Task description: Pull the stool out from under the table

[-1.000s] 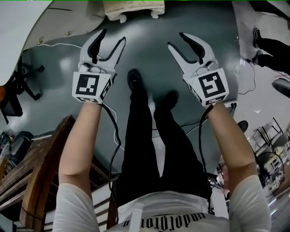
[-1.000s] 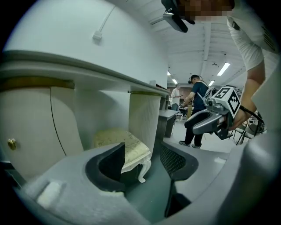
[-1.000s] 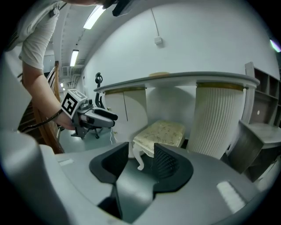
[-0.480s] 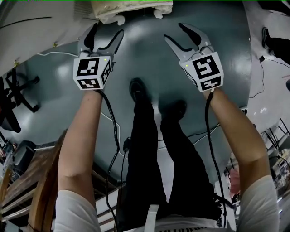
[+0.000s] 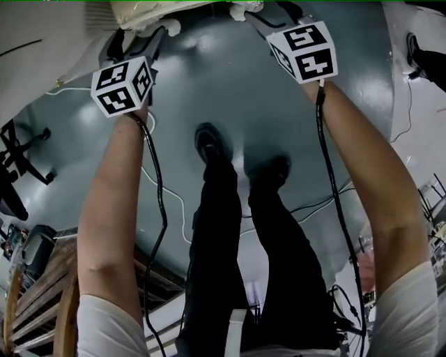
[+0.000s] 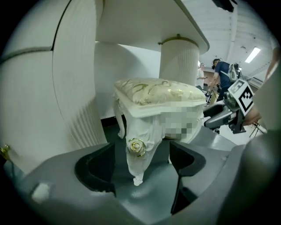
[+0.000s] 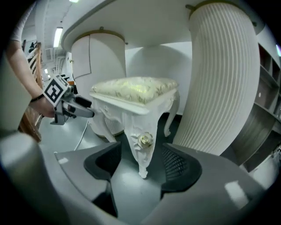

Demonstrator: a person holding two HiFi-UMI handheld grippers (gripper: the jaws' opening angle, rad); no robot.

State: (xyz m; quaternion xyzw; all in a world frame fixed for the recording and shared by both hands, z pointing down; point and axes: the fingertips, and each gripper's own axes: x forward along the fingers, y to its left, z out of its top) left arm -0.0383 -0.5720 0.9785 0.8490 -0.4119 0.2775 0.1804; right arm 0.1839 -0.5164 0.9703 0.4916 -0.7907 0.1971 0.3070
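The white carved stool (image 6: 153, 99) with a gold-patterned cushion stands under the white table (image 6: 79, 79), between its fluted pedestals. In the head view only the stool's cushion edge (image 5: 150, 14) shows at the top. My left gripper (image 6: 142, 169) is opening, and a front stool leg with a gold rose (image 6: 137, 149) stands between its jaws, untouched by the pads. My right gripper (image 7: 140, 165) is also opening, around the other front leg (image 7: 144, 149), with gaps on both sides. In the head view the left gripper (image 5: 136, 38) and right gripper (image 5: 275, 14) reach the stool's two front corners.
A fluted pedestal (image 7: 224, 79) stands close on the right of the stool. My legs and shoes (image 5: 212, 143) stand on the grey floor with cables (image 5: 174, 202). Wooden furniture (image 5: 35, 300) is at lower left, a black office chair base (image 5: 17, 150) at left.
Both grippers have moved forward to the stool at the top of the head view, and their jaws have spread wider.
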